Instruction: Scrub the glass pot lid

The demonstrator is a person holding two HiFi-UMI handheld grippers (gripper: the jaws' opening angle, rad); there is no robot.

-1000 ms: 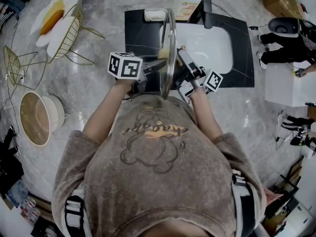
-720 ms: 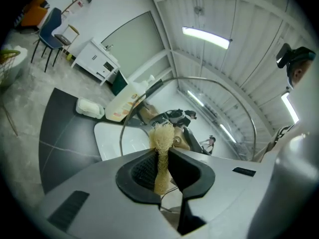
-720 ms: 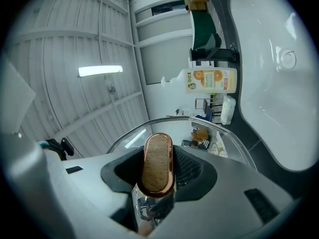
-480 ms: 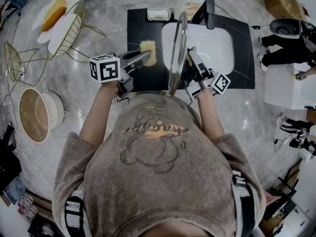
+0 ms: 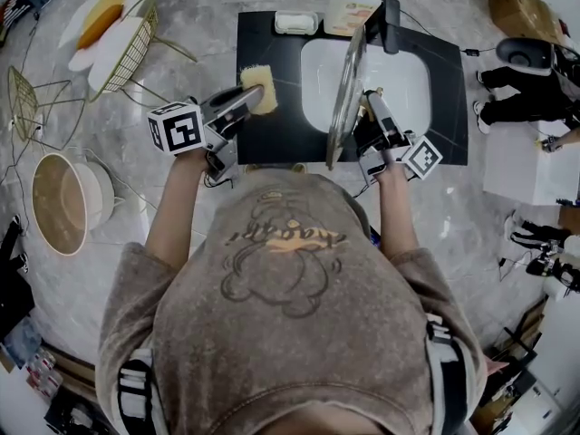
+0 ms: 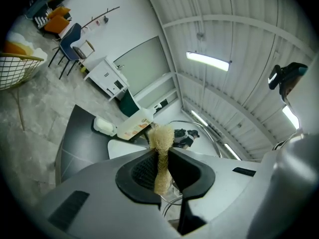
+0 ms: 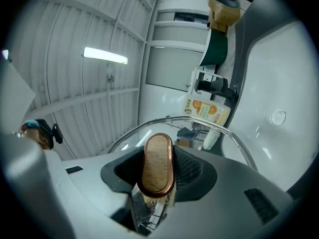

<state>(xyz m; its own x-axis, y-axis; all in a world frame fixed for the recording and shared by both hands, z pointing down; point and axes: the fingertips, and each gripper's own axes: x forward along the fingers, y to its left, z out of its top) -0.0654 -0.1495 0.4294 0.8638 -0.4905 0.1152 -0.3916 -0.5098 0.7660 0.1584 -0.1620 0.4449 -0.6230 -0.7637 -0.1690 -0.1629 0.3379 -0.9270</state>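
Note:
The glass pot lid (image 5: 344, 89) stands on edge over the left side of the white sink (image 5: 399, 80), its metal rim toward me. My right gripper (image 5: 370, 109) is shut on the lid's wooden knob (image 7: 158, 164), with the clear glass and rim (image 7: 199, 126) beyond it. My left gripper (image 5: 252, 96) is shut on a yellow loofah sponge (image 5: 258, 87), which is held over the black counter (image 5: 263, 134) to the left of the lid, well apart from the glass. In the left gripper view the sponge (image 6: 160, 148) is pinched between the black pads.
A white soap dish (image 5: 296, 22) and a detergent bottle (image 5: 352, 5) stand at the counter's back edge beside the black faucet (image 5: 391, 21). Gold wire baskets (image 5: 122, 57) and a round bowl (image 5: 63, 202) are on the marble floor at left.
The left gripper has pulled the sponge away from the lid, leftward and outward over the counter. The lid and right gripper have shifted right and farther over the sink.

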